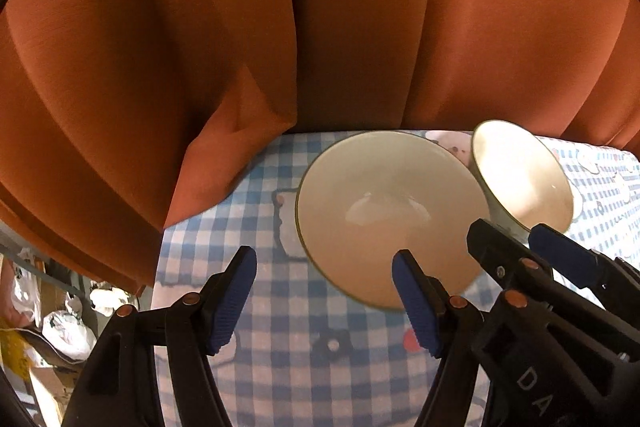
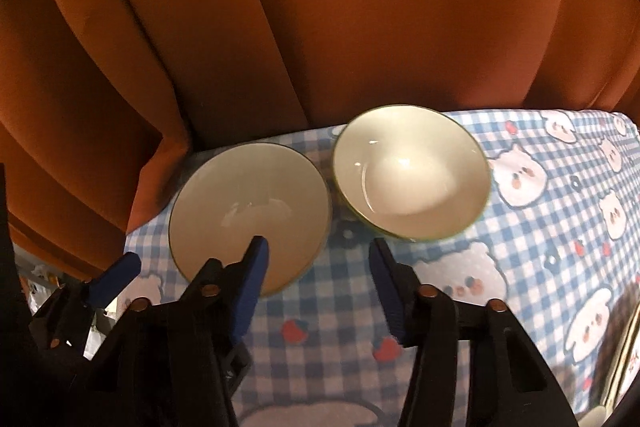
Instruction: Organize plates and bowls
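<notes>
Two cream bowls with thin dark rims stand side by side on a blue checked tablecloth [image 2: 520,247] near its far edge. The wider left bowl [image 1: 384,211] [image 2: 248,203] is empty, as is the deeper right bowl [image 1: 524,179] [image 2: 412,171]. My left gripper [image 1: 322,263] is open just short of the left bowl, its right pad in front of the bowl's near rim. My right gripper [image 2: 318,247] [image 1: 510,233] is open too, with only tablecloth between its pads, below the gap between the bowls. One left-gripper finger [image 2: 118,273] shows at the far left of the right wrist view.
An orange curtain [image 1: 320,27] hangs right behind the table's far edge and drapes over its left corner. The table's left edge [image 1: 160,287] drops to bags and clutter [image 1: 68,331] on the floor. A dark furry thing [image 2: 618,323] lies at the right.
</notes>
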The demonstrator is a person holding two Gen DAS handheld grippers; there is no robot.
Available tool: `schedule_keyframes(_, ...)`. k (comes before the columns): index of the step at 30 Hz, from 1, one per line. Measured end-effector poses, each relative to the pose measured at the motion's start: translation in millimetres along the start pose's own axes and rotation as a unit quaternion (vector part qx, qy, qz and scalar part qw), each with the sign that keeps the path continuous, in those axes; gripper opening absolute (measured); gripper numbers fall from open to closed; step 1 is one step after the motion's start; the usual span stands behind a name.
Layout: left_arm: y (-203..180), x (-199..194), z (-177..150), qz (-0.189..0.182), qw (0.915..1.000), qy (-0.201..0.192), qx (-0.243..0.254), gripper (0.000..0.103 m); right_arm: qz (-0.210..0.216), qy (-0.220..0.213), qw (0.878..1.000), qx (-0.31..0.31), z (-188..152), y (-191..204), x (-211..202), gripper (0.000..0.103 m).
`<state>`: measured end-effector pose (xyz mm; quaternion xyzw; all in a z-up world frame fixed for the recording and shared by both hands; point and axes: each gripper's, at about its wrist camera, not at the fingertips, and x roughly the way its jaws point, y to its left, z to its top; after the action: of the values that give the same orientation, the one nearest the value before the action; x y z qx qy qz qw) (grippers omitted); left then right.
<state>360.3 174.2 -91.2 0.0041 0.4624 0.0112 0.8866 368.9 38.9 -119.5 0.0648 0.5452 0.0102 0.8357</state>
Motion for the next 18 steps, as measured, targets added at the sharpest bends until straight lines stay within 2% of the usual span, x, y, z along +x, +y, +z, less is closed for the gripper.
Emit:
schedule_keyframes(8, 3.1, 21.2, 9.2, -0.008, 0.9999, 0.01, -0.002, 0.071, 0.001, 0.009, 1.0, 0.013, 8.6, 1.8, 24.0, 0.048)
schedule_keyframes(11, 4.8, 28.1, 10.6, -0.024, 0.9994, 0.024, -0.002, 0.059, 0.008, 0.017, 1.0, 0.02, 10.1, 2.4, 34.4, 0.044)
schedule_keyframes(14, 4.5, 32.0, 12.1, -0.016, 0.9995, 0.027, 0.0, 0.053, 0.011, 0.023, 0.999, 0.024, 12.7, 3.0, 41.9, 0.036)
schedule_keyframes(15, 5.1, 34.2, 12.5, -0.017, 0.9994, 0.029, 0.0, 0.047, 0.01, 0.025, 0.999, 0.024, 13.0, 3.9, 45.0, 0.035)
schedule_keyframes(17, 5.3, 36.7, 13.6, -0.018, 0.9994, 0.031, 0.001, 0.042, 0.008, 0.027, 0.999, 0.023, 13.4, 5.7, 49.0, 0.033)
schedule_keyframes(18, 4.0, 37.1, 14.3, -0.017, 0.9994, 0.028, 0.004, 0.035, 0.005, 0.026, 0.999, 0.022, 13.3, 6.0, 49.4, 0.03)
